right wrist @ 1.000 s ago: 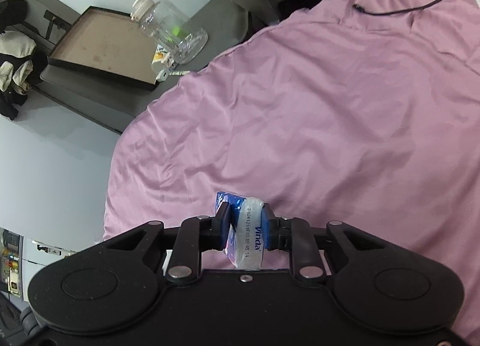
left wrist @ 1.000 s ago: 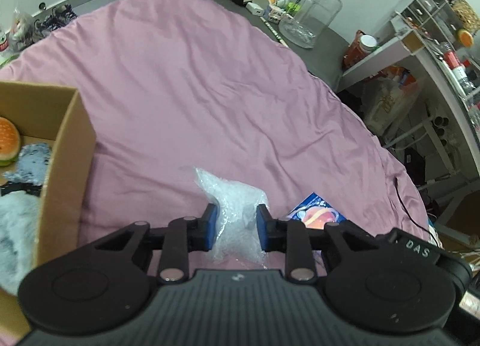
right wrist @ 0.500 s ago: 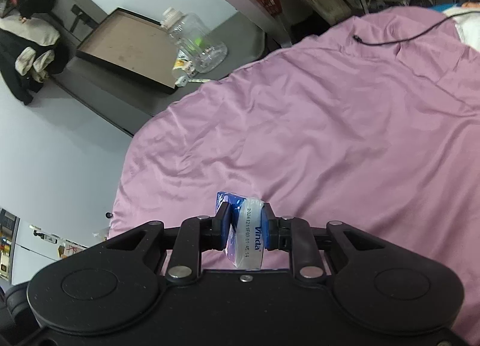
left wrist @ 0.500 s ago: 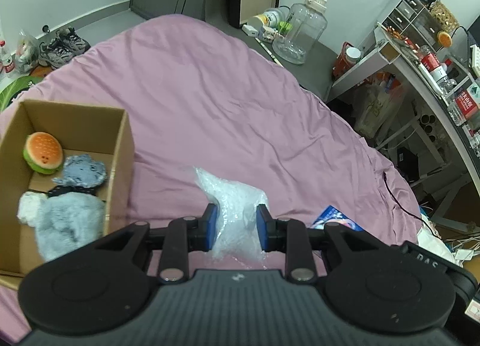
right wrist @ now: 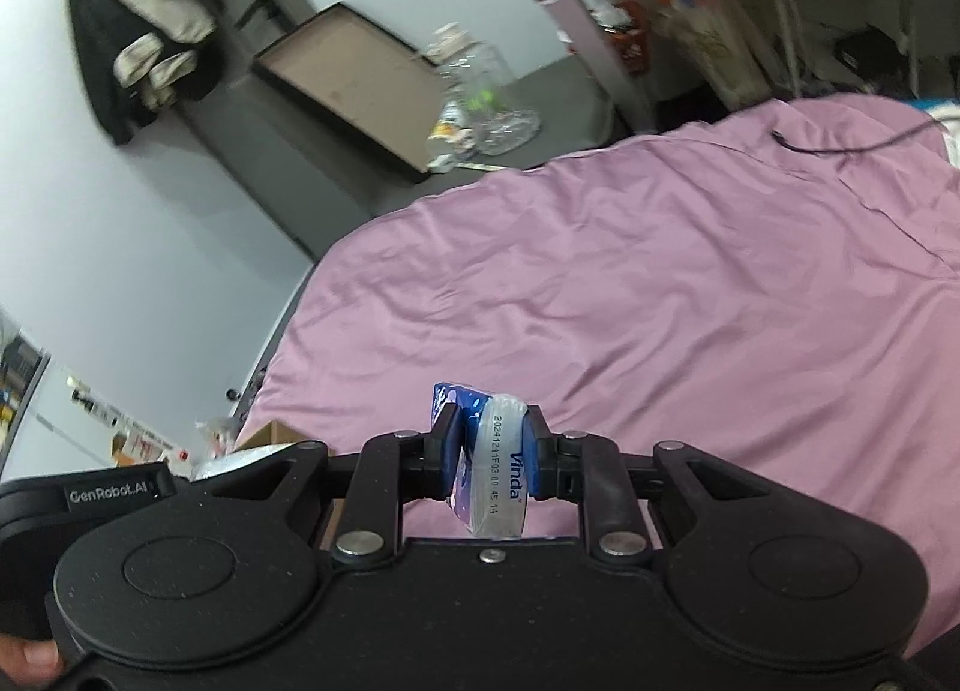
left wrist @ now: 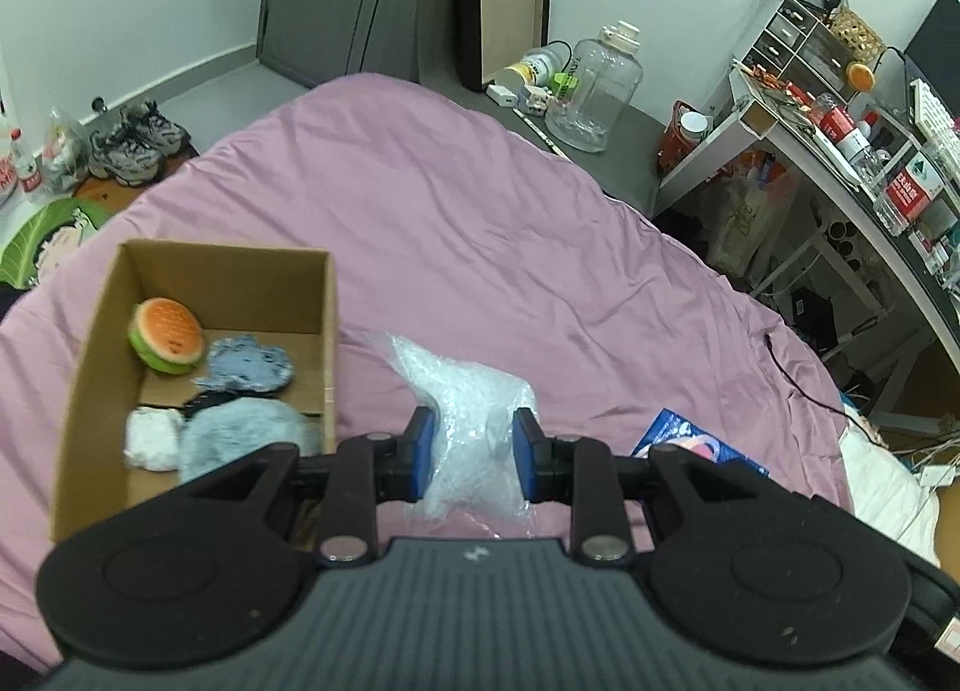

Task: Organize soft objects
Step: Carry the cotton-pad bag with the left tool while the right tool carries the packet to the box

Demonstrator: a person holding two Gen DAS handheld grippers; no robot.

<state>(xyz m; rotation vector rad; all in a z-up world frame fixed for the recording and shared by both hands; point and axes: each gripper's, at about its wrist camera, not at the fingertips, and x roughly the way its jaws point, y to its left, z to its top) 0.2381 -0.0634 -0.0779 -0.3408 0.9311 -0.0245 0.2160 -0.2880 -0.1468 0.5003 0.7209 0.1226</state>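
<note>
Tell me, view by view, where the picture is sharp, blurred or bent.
Left wrist view: sharp on the bubble wrap in the left claw and on the cardboard box; the fisheye bends the desk into a curve. Right wrist view: the tissue pack in the right claw reads crisp; the water jug is motion-smeared.

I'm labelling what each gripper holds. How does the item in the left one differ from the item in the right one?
The left gripper holds a clear bubble-wrap bag, crumpled and see-through; the right gripper holds a tissue pack, blue and white with printed lettering. The bag bulges wide past the pads; the pack is slim and flat. Both are soft, plastic-wrapped and clamped between blue pads.
</note>
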